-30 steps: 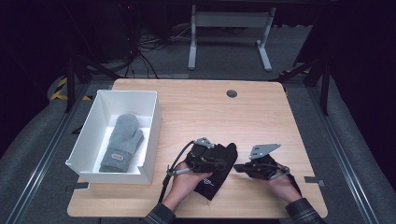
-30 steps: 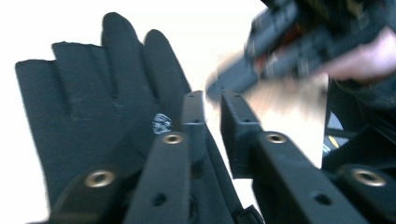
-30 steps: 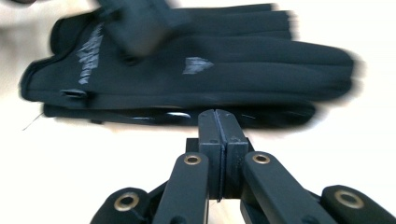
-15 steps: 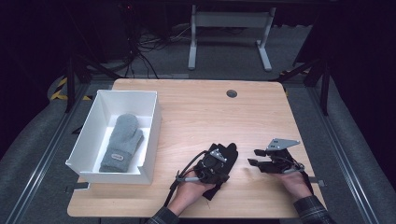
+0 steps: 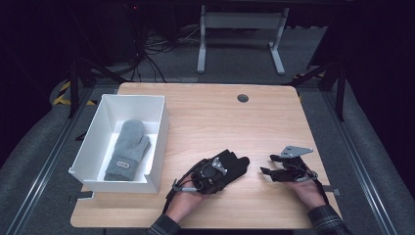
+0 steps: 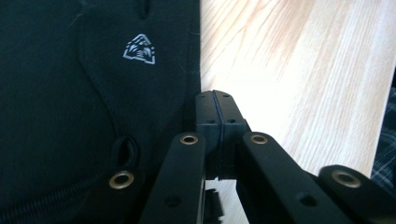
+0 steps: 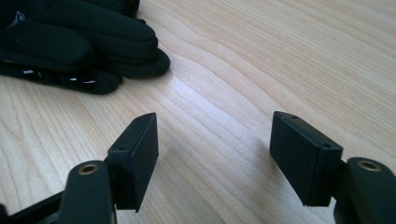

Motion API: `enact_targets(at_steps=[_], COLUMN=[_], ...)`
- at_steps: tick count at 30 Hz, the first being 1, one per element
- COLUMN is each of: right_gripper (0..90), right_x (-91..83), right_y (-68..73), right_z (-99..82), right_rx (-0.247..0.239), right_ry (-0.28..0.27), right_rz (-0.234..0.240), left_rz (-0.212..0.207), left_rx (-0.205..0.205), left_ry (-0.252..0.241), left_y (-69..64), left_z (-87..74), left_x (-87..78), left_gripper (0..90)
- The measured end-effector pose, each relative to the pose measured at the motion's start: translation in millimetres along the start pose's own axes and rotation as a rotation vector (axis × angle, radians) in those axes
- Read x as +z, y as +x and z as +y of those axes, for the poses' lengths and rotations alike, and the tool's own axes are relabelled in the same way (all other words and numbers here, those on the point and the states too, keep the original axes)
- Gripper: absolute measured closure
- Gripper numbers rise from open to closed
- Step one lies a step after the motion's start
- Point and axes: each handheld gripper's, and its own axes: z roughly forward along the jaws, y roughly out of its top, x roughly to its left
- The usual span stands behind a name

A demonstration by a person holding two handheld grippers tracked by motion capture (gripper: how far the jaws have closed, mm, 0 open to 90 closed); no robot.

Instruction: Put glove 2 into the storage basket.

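Observation:
A black glove (image 5: pixel 238 165) lies on the wooden table (image 5: pixel 220 117) near its front edge. My left gripper (image 5: pixel 225 164) rests low over the glove, pointing to the far right. In the left gripper view its pads (image 6: pixel 217 126) are pressed together at the right edge of the glove (image 6: pixel 70 116), and no fabric shows between them. My right gripper (image 5: pixel 267 164) hovers to the right of the glove, apart from it. Its jaws (image 7: pixel 212 158) have just been opening and stand wide over bare wood. The glove's fingers (image 7: pixel 84 42) lie beyond them at the upper left.
A white box (image 5: pixel 161 132) stands at the table's left with a grey mitten (image 5: pixel 127 149) inside. A small round grommet (image 5: pixel 242 98) sits near the far edge. Bare wood stretches behind and to the right of the glove.
My right gripper has let go of the glove's right side, drawn away to the right and opened. The left gripper has shifted slightly right over the glove, which now lies more bunched.

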Motion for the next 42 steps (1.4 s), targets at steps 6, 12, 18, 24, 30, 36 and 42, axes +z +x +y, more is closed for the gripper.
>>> enact_targets(at_steps=[6, 12, 18, 24, 30, 36, 42], right_gripper=[30.3, 23.9, 22.9, 22.9, 22.9, 22.9, 23.0], right_x=[2.2, 4.3, 4.6, 4.6, 4.6, 4.6, 4.6], right_y=[0.7, 2.0, 2.1, 2.1, 2.1, 2.1, 2.4], right_z=[-1.7, -2.1, -2.1, -2.1, -2.1, -2.1, -2.1], right_rx=[-0.013, -0.022, -0.023, -0.024, -0.023, -0.024, -0.023], right_ry=[0.001, 0.000, 0.001, 0.001, 0.001, 0.001, 0.001], right_rz=[-0.010, -0.011, -0.011, -0.011, -0.011, -0.011, -0.012], left_rz=[0.014, 0.051, 0.104, 0.150, 0.189, 0.194, 0.147], left_rx=[0.052, 0.114, 0.168, 0.170, 0.143, 0.133, 0.105], left_ry=[-0.046, -0.075, -0.064, -0.017, 0.007, 0.040, 0.027], left_y=[-0.6, 8.8, 19.5, 27.8, 35.4, 38.3, 43.4], left_z=[5.0, 14.9, 20.1, 25.2, 23.5, 21.4, 17.7], left_x=[-15.1, -30.0, -25.3, -10.6, -2.6, 6.5, 7.3], left_gripper=[81.2, 54.7, 30.4, 21.5, 19.5, 19.4, 23.4])
